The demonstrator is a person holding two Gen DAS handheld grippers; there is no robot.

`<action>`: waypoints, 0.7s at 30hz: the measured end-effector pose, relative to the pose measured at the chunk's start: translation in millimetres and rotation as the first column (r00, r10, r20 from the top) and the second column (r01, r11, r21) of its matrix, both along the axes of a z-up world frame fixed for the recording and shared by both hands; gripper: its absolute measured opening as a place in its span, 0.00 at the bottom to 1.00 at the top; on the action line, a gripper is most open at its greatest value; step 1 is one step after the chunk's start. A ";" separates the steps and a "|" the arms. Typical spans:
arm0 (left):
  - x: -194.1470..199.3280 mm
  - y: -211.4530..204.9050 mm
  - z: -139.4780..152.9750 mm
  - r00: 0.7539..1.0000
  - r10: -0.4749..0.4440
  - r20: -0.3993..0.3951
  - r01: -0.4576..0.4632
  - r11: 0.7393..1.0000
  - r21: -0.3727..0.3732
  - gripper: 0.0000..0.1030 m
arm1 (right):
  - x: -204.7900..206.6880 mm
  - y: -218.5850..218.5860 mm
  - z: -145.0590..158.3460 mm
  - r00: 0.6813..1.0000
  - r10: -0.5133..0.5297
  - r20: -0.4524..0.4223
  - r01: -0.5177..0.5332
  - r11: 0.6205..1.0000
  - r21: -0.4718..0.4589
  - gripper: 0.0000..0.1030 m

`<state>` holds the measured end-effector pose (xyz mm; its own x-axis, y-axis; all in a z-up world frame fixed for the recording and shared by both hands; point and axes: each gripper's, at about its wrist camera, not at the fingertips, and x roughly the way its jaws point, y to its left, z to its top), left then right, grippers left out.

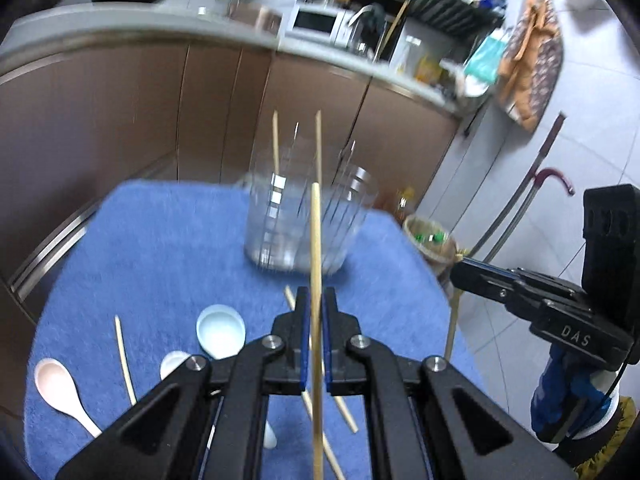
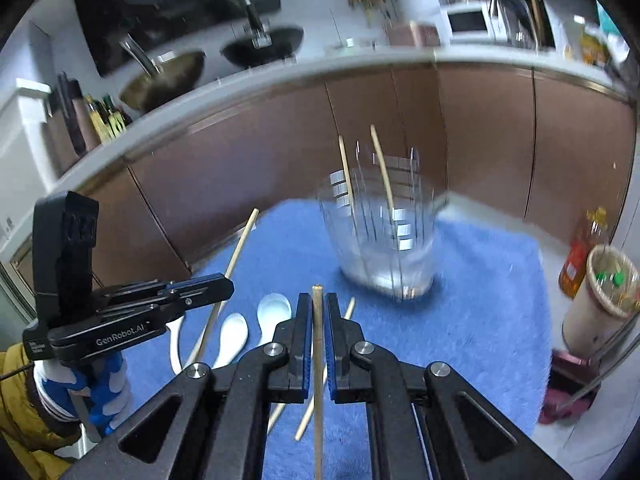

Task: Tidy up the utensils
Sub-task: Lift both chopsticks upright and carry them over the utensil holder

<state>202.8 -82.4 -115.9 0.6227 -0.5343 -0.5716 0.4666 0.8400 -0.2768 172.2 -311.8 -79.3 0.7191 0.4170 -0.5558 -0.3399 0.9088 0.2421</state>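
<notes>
Wooden chopstick [image 1: 316, 264] pinched in each hand-held gripper [image 1: 316, 312], two in glass jar [image 1: 308, 216].

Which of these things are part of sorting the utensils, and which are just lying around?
Part of the job:
- left tongs, chopstick held
- right tongs, chopstick held
- clear holder, two chopsticks inside
- white spoons
- loose chopsticks

Lying about:
- wok
- microwave
- oil bottle
</notes>
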 end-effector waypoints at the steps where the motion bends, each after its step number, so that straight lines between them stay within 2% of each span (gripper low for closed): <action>1: -1.8 -0.8 8.2 1.000 0.003 0.018 -0.003 1.000 -0.012 0.04 | -2.8 -0.7 5.2 1.000 -0.006 0.025 0.006 1.000 0.004 0.06; 7: 19.7 2.1 53.2 0.990 0.045 0.135 -0.030 0.993 -0.112 0.04 | -0.6 -3.1 50.7 0.982 -0.041 0.184 0.036 0.999 0.031 0.06; 11: 51.0 -1.2 93.2 0.970 0.111 0.215 -0.067 0.977 -0.204 0.04 | 8.6 -7.8 88.6 0.942 -0.087 0.325 0.061 0.994 0.089 0.06; 13: 72.9 -11.1 109.7 0.951 0.172 0.256 -0.110 0.964 -0.240 0.04 | 19.1 -9.9 107.6 0.908 -0.125 0.400 0.088 0.990 0.111 0.06; 15: 94.3 -22.8 117.9 0.929 0.232 0.290 -0.156 0.953 -0.261 0.04 | 34.8 -11.1 120.2 0.874 -0.165 0.457 0.117 0.984 0.131 0.06; 17: 113.2 -30.9 118.1 0.916 0.269 0.296 -0.187 0.942 -0.278 0.04 | 55.8 -10.6 121.5 0.842 -0.212 0.496 0.169 0.977 0.132 0.06; 21: 150.5 -50.3 104.8 0.885 0.327 0.330 -0.245 0.932 -0.267 0.05 | 96.1 -10.0 108.3 0.821 -0.263 0.507 0.228 0.965 0.131 0.06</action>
